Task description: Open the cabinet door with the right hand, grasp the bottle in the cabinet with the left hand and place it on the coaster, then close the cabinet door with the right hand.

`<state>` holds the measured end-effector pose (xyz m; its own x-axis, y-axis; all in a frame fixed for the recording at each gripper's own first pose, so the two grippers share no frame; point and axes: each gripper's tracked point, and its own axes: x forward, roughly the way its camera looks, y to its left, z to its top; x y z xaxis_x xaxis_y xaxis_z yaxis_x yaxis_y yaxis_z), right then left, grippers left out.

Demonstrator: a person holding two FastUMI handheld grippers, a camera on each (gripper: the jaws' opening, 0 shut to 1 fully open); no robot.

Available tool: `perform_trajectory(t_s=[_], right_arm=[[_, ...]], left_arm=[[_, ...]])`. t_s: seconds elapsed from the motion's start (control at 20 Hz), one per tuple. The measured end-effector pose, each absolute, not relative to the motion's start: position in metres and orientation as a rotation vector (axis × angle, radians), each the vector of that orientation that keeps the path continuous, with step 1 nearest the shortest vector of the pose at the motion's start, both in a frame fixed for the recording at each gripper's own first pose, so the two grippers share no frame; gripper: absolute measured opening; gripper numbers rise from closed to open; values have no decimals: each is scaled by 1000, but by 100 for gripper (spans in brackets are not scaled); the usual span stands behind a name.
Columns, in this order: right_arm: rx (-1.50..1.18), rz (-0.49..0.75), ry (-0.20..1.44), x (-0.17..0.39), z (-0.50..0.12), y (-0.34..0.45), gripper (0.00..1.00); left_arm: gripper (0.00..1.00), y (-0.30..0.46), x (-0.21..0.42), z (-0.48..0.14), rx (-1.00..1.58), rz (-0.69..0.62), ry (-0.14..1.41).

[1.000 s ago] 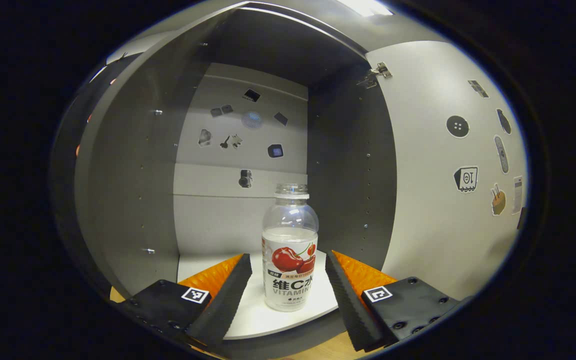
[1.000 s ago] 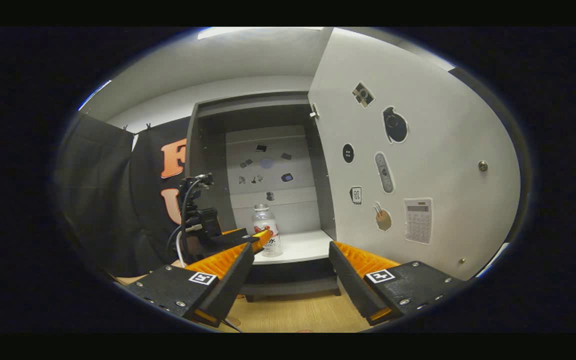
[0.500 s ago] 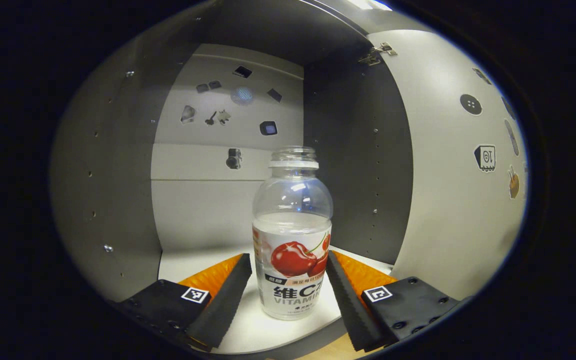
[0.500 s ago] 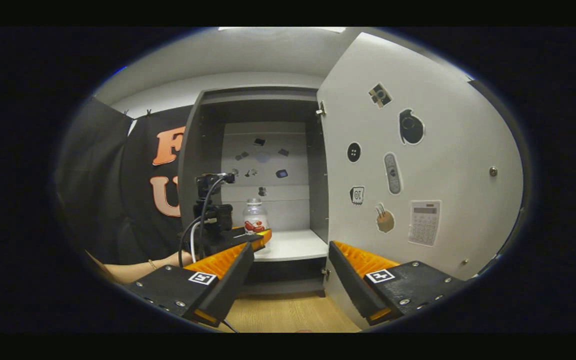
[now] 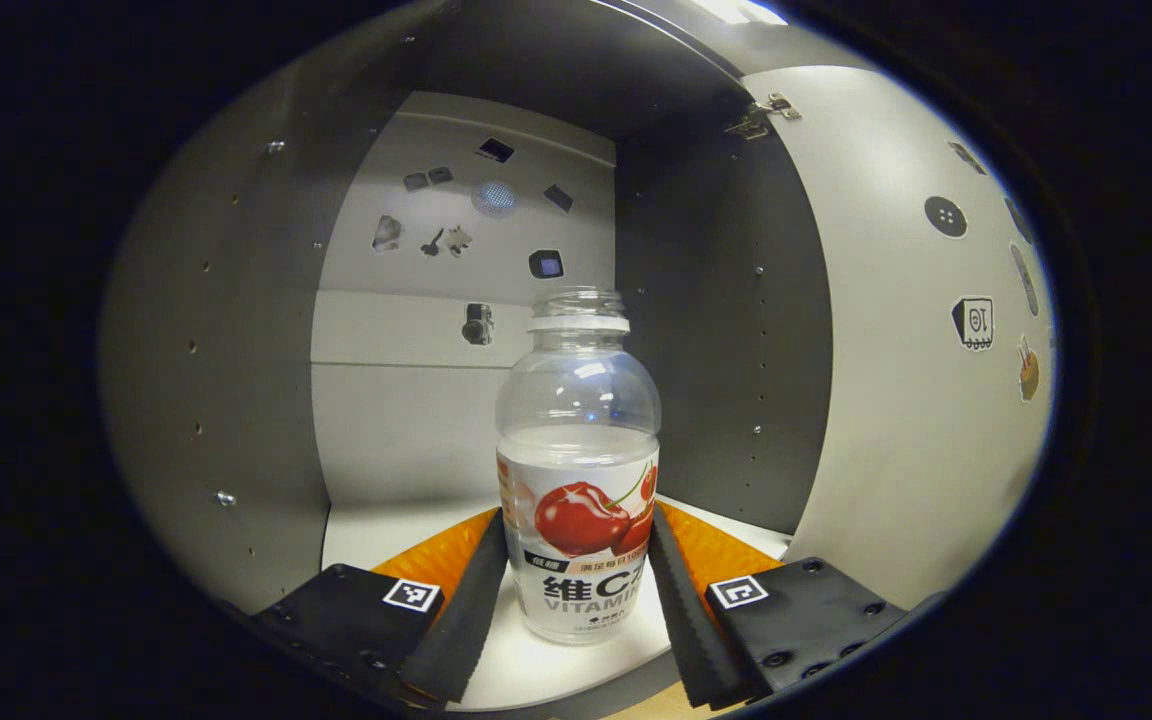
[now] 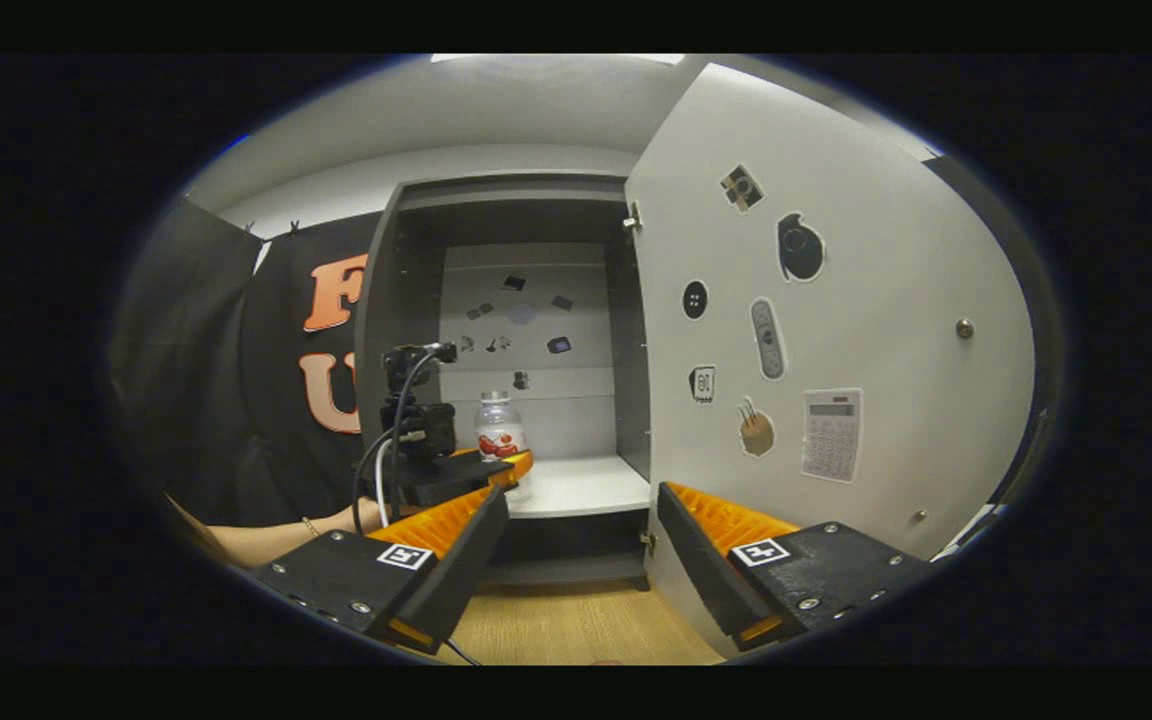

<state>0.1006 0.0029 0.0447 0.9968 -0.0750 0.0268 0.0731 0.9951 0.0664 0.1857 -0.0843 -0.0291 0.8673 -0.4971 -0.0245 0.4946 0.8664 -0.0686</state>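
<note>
A clear bottle (image 5: 578, 470) with a cherry label and no cap stands upright on the white shelf (image 5: 376, 525) inside the open cabinet. My left gripper (image 5: 576, 530) reaches into the cabinet, and both its fingers press against the bottle's lower sides. In the right gripper view, the bottle (image 6: 499, 432) stands at the shelf's left part with the left gripper (image 6: 501, 470) around its base. The right gripper (image 6: 581, 505) hangs open in front of the cabinet with nothing between its fingers. The cabinet door (image 6: 866, 260) is swung wide open to the right.
The grey cabinet side walls (image 5: 226, 350) stand close on both sides of the bottle. Stickers dot the back panel (image 5: 456, 240) and the door's inner face (image 5: 936, 400). A person's forearm (image 6: 266, 540) holds the left gripper. A wooden tabletop (image 6: 576, 625) lies below the cabinet.
The left gripper moved deeper into the cabinet and its fingers closed in onto the bottle's sides. The right gripper stayed open, shifting only slightly before the door.
</note>
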Motion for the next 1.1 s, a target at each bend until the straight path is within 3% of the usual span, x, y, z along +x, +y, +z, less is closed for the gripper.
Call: perform_trajectory(t_s=[0.55,0.8,0.85,0.9,1.1], right_arm=[[36,42,-11,48,41,10,93],[17,143,-1,30,31,20,93],[23,166,-1,29,29,24,89],[27,184,-3,28,29,29,93],[23,184,1,28,26,40,93]], left_arm=[[83,-47,90,-22,-47,-454,-17],[83,-14,25,-58,-62,-359,18],[83,-5,13,-66,-64,-340,20],[83,4,2,-74,-60,-321,16],[83,35,-28,-101,-14,-267,10]])
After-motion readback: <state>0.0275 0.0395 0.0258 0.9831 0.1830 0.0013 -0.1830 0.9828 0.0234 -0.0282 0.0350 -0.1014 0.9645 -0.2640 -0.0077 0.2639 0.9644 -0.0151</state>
